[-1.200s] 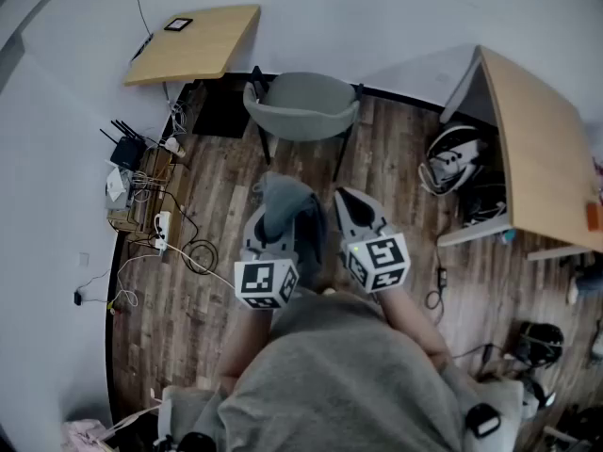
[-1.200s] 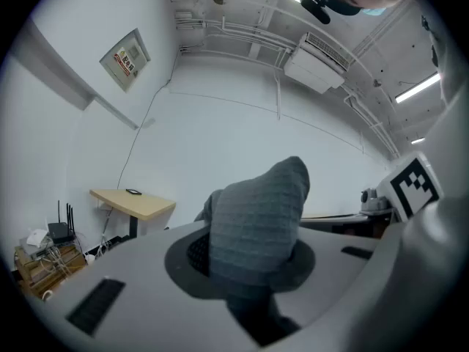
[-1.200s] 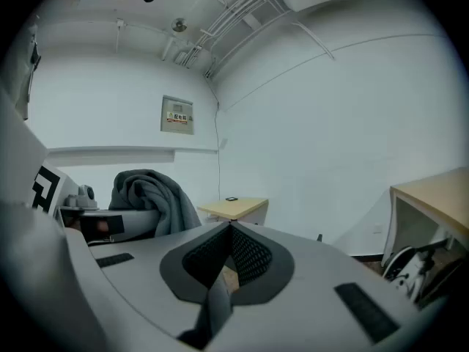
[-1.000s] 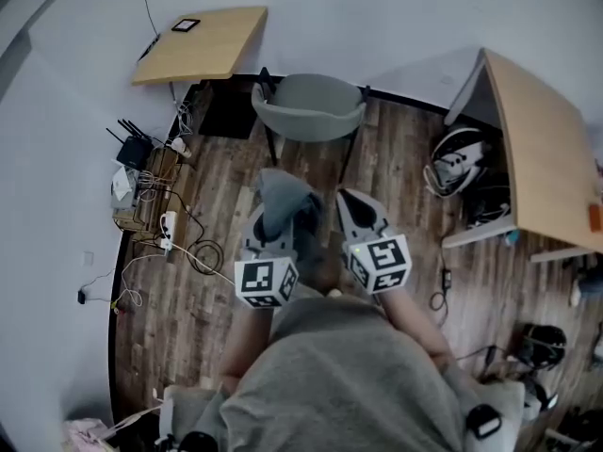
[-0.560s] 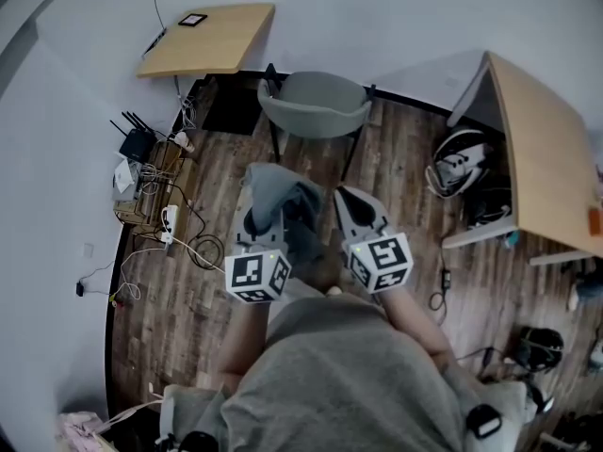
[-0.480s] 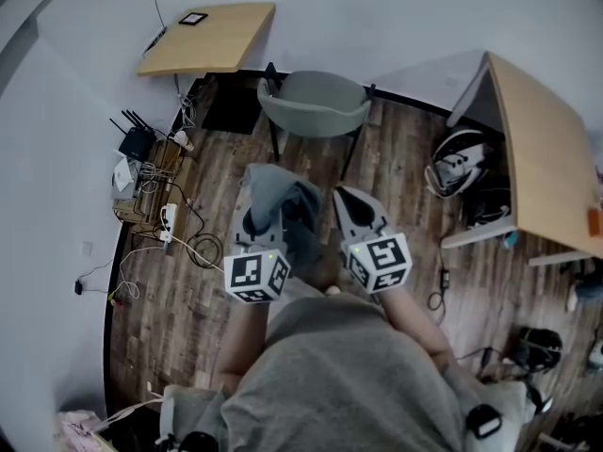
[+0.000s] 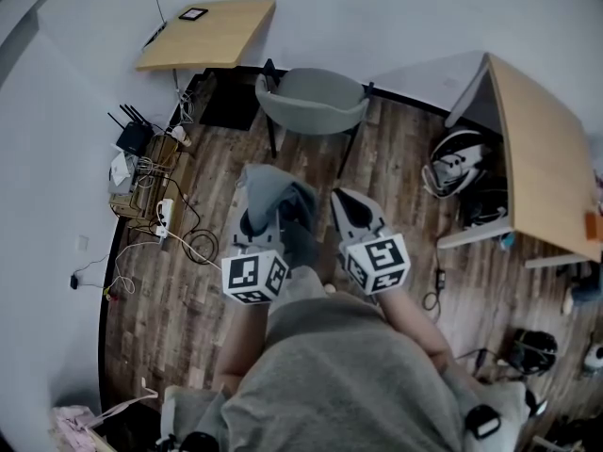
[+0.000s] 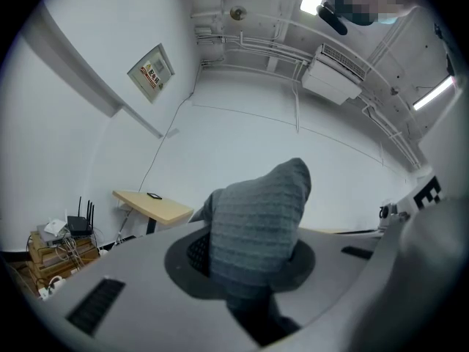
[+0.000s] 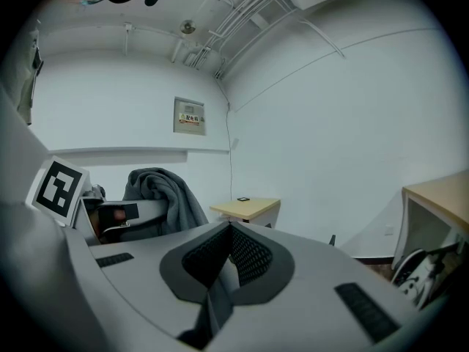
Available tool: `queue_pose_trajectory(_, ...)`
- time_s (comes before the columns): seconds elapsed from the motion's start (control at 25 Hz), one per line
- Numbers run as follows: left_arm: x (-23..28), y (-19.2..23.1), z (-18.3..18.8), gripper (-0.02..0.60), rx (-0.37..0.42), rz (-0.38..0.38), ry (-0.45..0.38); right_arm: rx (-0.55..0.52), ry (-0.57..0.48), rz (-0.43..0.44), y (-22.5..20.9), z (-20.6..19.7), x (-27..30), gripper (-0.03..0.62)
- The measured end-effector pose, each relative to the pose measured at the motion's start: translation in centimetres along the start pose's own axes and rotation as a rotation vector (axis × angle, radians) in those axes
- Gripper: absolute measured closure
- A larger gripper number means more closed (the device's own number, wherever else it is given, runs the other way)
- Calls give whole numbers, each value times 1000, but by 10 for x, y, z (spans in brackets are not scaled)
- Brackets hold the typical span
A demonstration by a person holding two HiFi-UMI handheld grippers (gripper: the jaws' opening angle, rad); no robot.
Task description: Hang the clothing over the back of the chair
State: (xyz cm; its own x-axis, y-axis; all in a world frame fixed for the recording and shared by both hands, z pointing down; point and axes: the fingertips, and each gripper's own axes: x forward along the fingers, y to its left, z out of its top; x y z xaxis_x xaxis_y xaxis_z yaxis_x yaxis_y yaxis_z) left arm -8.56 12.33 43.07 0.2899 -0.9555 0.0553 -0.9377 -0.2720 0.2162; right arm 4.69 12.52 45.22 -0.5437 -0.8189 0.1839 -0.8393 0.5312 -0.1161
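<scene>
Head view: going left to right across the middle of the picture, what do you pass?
Router and cables → left tool shut on the grey clothing → right tool, shut and empty → black-and-white bag → large wooden table.

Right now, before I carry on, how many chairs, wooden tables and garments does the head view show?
chair: 1
wooden tables: 2
grey garment: 1
Total: 4
</scene>
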Motion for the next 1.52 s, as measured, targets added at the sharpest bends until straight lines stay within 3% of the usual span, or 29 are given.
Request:
queue_pose_trajectory(0.6,54,16,1,508,-11,11,4,-4,6,-16,-32,10,40,595)
queue_pose_trajectory(1.2,149,51,4,508,-4,32,27,-32,21,16,-79,39,137,595)
queue_pose_trajectory(1.52,196,79,25,508,0,40,4,-38,22,24,-95,54,191,595)
